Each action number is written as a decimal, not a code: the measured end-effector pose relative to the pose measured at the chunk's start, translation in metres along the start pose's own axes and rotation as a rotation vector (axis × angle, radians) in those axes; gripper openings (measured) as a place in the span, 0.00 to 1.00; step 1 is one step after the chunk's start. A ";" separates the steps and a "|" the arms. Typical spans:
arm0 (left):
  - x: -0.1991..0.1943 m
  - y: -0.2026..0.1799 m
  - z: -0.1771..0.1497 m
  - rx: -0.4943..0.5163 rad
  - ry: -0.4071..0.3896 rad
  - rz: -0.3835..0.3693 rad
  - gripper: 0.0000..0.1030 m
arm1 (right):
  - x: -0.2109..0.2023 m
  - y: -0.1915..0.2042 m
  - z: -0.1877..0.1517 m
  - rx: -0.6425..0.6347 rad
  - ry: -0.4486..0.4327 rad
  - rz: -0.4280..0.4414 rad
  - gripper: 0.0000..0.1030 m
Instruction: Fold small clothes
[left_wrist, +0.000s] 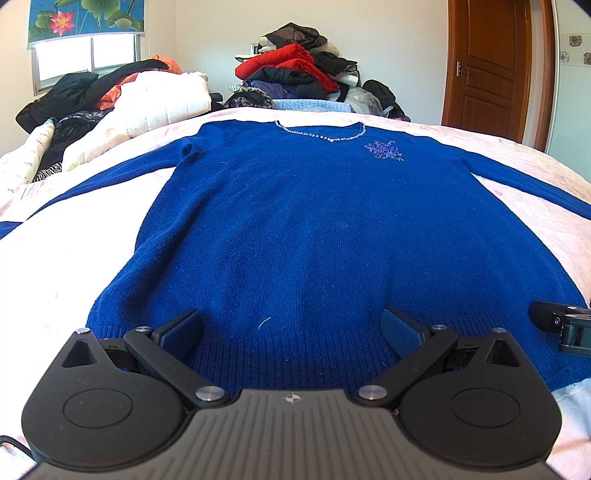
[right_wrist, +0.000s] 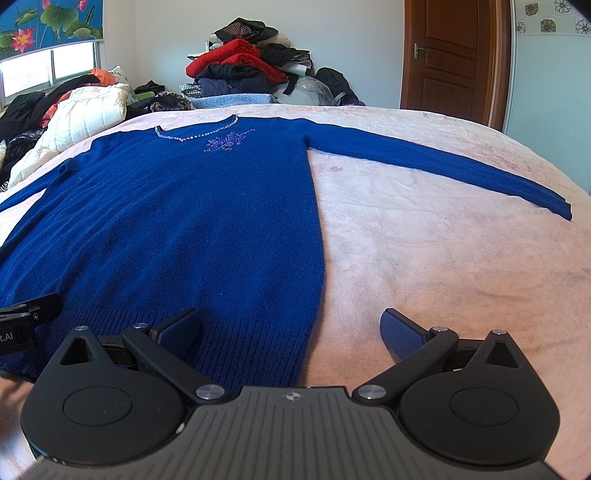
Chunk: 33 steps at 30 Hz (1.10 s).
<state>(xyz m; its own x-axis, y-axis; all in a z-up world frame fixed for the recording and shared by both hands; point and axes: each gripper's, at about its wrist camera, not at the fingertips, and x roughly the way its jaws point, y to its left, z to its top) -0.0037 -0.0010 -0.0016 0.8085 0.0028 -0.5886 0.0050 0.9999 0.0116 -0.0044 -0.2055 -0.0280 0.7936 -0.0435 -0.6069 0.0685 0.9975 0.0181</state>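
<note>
1 blue sweater (left_wrist: 314, 236) lies flat; 2 grippers' fingers (left_wrist: 181, 330) spread wide.

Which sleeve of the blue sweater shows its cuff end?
The right sleeve: it lies straight across the bedspread, cuff visible. The left sleeve runs out of view.

Bedroom background stuff

Pink bed (right_wrist: 424, 240), huge clothes pile (left_wrist: 295, 74) at the far wall, white quilt (left_wrist: 155, 103) left, wooden door (right_wrist: 454, 55) right, lotus blind (left_wrist: 85, 18) over the window (left_wrist: 85, 59).
</note>
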 end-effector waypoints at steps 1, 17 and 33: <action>0.000 0.000 0.000 0.000 0.000 0.000 1.00 | 0.000 0.000 0.000 0.000 0.000 0.000 0.99; -0.001 0.002 0.000 -0.007 0.001 -0.006 1.00 | 0.000 0.000 0.001 0.001 0.001 0.001 0.99; 0.016 -0.015 0.052 0.035 0.051 -0.019 1.00 | -0.006 -0.057 0.043 0.141 -0.114 0.085 0.99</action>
<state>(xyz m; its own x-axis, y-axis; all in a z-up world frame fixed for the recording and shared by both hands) 0.0400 -0.0166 0.0304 0.7768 -0.0147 -0.6296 0.0414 0.9988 0.0278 0.0129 -0.2647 0.0094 0.8628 0.0263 -0.5048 0.0761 0.9805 0.1810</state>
